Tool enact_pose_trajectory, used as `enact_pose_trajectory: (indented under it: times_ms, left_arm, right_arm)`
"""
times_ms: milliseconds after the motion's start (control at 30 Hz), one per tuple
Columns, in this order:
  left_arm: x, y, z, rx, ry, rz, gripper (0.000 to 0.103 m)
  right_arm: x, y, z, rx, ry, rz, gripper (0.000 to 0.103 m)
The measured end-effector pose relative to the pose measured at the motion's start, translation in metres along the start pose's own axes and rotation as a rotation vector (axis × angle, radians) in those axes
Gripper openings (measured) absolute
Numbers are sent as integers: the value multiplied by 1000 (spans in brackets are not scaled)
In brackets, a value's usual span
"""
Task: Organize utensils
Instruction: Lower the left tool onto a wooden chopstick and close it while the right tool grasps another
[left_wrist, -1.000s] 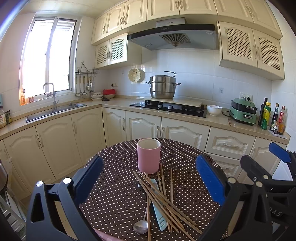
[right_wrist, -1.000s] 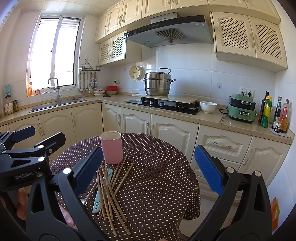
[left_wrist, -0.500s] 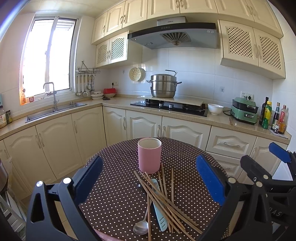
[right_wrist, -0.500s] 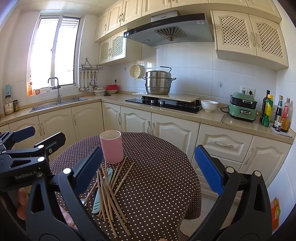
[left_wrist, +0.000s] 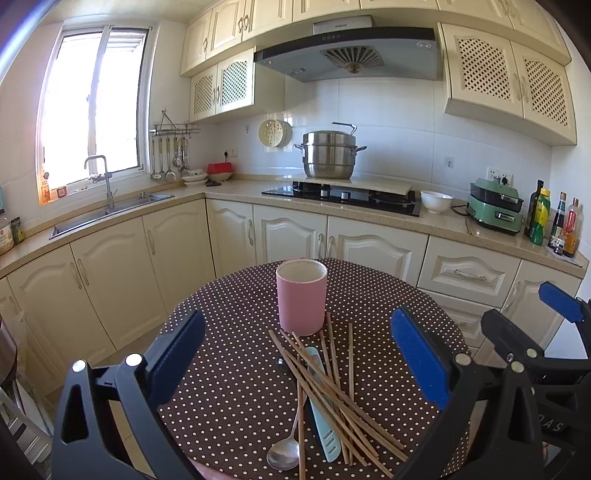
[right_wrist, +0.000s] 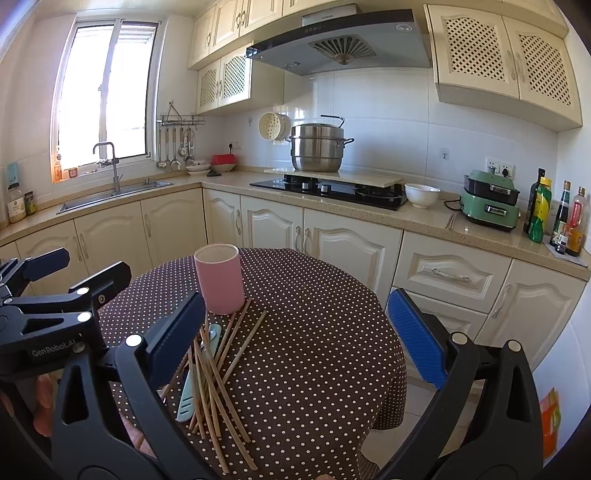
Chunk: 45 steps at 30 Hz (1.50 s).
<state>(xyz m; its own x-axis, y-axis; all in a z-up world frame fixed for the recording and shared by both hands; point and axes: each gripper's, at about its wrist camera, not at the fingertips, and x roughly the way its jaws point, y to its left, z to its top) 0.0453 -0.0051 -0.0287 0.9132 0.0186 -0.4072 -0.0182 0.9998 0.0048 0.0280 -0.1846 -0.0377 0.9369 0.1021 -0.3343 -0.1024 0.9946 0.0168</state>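
I hold my left gripper (left_wrist: 295, 354) and right gripper (right_wrist: 295, 328) wide apart and empty above the chopsticks (left_wrist: 332, 391) lying heaped before the pink cup (left_wrist: 301, 296).

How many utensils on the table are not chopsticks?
2. A metal spoon lies at the near left edge of the crossed chopsticks; a teal-handled utensil lies partly under them, just right of the spoon. More may be hidden beneath.
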Motion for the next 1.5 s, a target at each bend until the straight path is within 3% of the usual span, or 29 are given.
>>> enact_pose_trajectory:
  times_ms: [300,600,667,867,933,1233,1333,1500]
  left_arm:
    - [59,12,-20,-13,174,-55,99]
    - [106,27,-49,5,326,-50,98]
    - [115,29,-57,14,363,-59,88]
    - [134,33,-77,22,449,-100,64]
    - [140,35,-83,16,461,-109,61]
    - [143,37,-91,23,494,-140,60]
    - [145,37,-93,21,508,-154,54]
    - [144,36,-94,17,530,-191,43]
  right_arm:
    - [50,0,-15,-12,142,30,97]
    - [101,11,-42,-59,293,98,96]
    - [113,16,-46,-65,332,137,85]
    - [140,40,-61,-119,430,255,66]
    - [147,49,-66,-138,455,274,55]
    - [172,71,-78,-189,535,332,33]
    - [177,71,-81,-182,548,348,23]
    - [185,63,-85,-163,568,324,22]
